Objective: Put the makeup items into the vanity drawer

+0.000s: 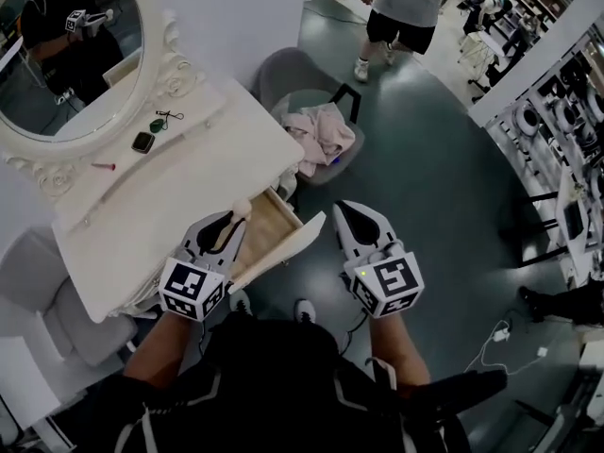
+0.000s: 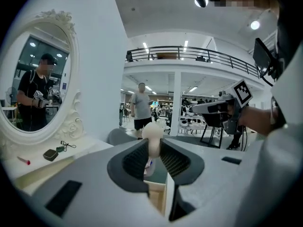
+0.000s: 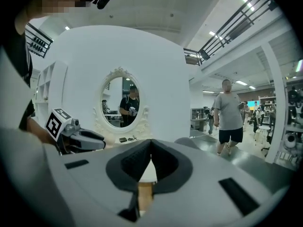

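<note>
Your left gripper point(image 1: 236, 217) pinches a beige puff point(image 1: 242, 208) by its narrow stem. The round head stands up above the jaws, and the pads seem to press on the stem from both sides. I think you hold it low on the stem so that the soft head is not squeezed and can go down first into the drawer point(image 1: 274, 225).

The drawer is pulled out from the vanity point(image 1: 189, 192) and its wooden bottom shows. So the puff is over the open drawer, near its inner edge, but not yet laid in it. In my judgement the placing step is almost finished; only lowering and letting go remain.

Your right gripper point(image 1: 342, 208) has its jaws pressed together at the tips, with nothing between them. It hangs just beside the drawer front, over the floor, apart from it. It probably waits there so as not to block the left one.

Both grippers point away from you and a little downward, with the marker cubes toward your body and your forearms nearly parallel.

On the vanity top, near the mirror point(image 1: 75, 55), a dark compact point(image 1: 142, 142), a green item point(image 1: 158, 124) and a small red stick point(image 1: 104, 166) are not yet put away.
</note>
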The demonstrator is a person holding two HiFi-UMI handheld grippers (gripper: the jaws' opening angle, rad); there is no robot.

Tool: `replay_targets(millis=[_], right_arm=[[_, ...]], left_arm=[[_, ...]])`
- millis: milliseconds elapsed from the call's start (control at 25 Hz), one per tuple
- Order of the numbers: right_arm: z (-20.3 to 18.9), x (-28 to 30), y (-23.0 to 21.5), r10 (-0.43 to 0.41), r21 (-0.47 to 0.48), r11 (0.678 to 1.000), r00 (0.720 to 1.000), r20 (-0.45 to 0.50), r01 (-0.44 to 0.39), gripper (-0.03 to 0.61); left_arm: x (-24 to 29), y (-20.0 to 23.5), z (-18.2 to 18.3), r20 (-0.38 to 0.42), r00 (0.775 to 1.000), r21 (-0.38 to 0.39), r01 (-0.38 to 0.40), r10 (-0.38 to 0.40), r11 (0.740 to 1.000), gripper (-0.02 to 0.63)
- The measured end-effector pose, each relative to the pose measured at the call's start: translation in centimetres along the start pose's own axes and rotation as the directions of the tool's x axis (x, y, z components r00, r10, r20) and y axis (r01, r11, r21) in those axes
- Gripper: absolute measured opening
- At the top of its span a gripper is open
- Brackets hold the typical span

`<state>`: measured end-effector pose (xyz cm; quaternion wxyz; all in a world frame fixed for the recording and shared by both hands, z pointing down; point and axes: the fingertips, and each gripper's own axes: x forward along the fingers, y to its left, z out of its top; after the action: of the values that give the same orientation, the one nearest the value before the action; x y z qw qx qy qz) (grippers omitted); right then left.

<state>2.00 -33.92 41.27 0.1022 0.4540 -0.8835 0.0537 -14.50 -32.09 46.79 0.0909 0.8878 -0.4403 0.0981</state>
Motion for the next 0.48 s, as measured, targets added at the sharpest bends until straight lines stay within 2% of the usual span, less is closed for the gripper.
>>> replay_targets(millis=[160,320,480], right_arm=[[-1.0,0.2,0.1,-0.039,0.007,0.999,0.999,-0.019,0.039,0.005],[-2.6,0.2,-0.1,-0.079,0.033,0.996,0.996,-0.045,0.081,0.005],[-3.8,0.1,-0.2,-0.118,0.05,0.991,0.991,-0.067,0.121,0.005]], left_arm=[[1.7,0.6,-2.3,-0.057,0.997,0.019,0.047,-0.045,0.999,0.081],[3.4,1.5,-5.1,-0.099,0.993,-0.01,0.063,-0.064,0.998,0.08],[5.6,1.9,-9.1,-0.184,0.979,0.015,0.094,-0.09,0.995,0.081]])
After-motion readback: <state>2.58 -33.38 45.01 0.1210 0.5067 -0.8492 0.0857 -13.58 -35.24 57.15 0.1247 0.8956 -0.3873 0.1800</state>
